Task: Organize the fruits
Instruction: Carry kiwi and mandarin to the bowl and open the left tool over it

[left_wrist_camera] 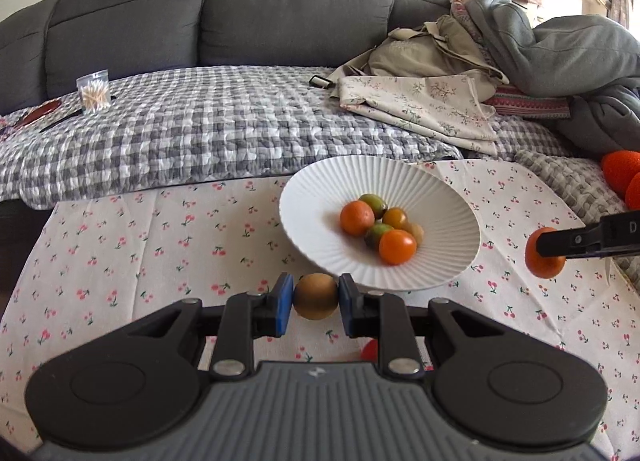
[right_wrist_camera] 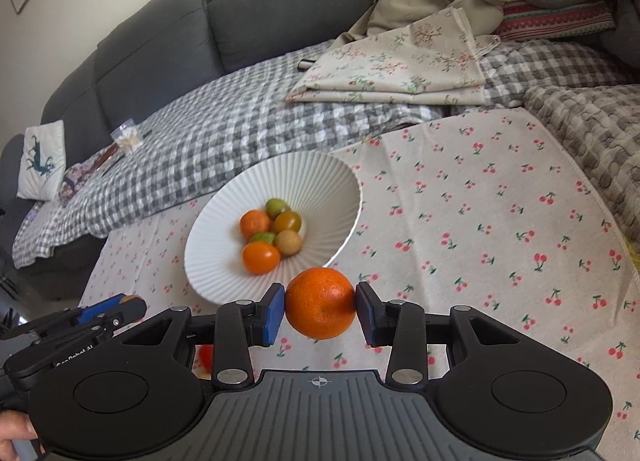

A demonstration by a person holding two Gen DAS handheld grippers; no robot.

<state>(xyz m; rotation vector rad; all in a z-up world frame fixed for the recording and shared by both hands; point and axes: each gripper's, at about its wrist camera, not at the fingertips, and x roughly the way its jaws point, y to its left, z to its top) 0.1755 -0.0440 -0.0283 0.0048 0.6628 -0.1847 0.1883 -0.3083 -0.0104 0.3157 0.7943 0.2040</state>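
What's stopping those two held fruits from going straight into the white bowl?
Nothing visible. The left gripper holds a brown fruit just short of the white bowl's near rim; the right gripper holds an orange likewise. Only cherry-print cloth lies between, though six fruits already crowd the bowl's centre.

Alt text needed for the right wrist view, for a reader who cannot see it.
The right gripper holds an orange between its blue pads, just short of a white ribbed bowl of small fruits on a cherry-print cloth. A grey sofa stands behind.
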